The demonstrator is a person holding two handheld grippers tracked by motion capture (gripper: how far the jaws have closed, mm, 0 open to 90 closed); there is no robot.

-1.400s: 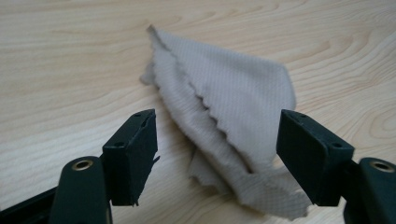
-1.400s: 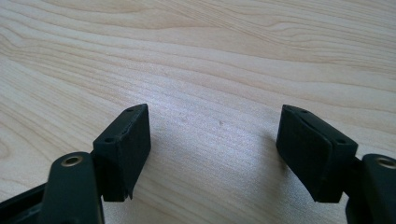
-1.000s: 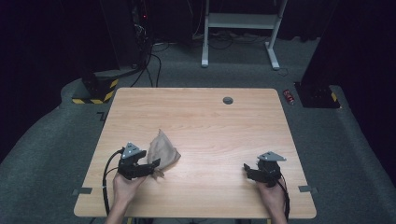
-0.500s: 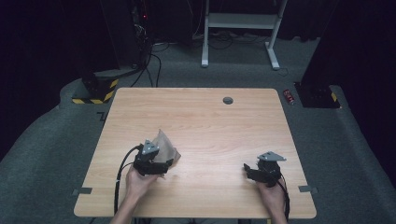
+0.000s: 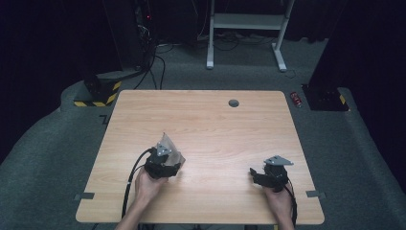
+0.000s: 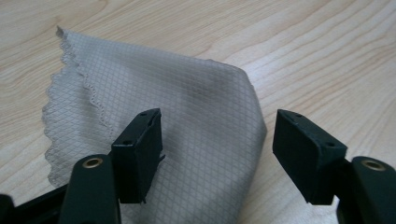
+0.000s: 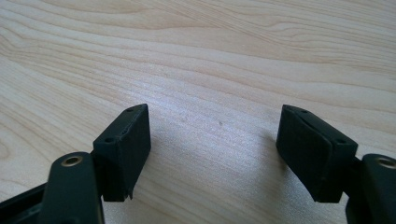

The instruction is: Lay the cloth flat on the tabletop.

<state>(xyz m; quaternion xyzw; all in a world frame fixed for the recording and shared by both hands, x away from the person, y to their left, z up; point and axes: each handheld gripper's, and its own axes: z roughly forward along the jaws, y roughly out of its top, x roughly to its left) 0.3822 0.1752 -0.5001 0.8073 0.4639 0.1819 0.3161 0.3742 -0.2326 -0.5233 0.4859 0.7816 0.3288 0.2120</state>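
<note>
Left gripper [image 6: 212,154], jaws apart, is hovering over grey cloth [image 6: 187,126], long axis running toward 11 o'clock; right gripper [image 7: 212,149], jaws apart, is idling well off at 3 o'clock.

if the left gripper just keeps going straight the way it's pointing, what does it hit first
Most likely the grey cloth. The left gripper has its jaws open right over it, one jaw above the fabric, the other past its folded edge. Beyond it lies bare wooden table. Its height above the cloth is unclear.
</note>
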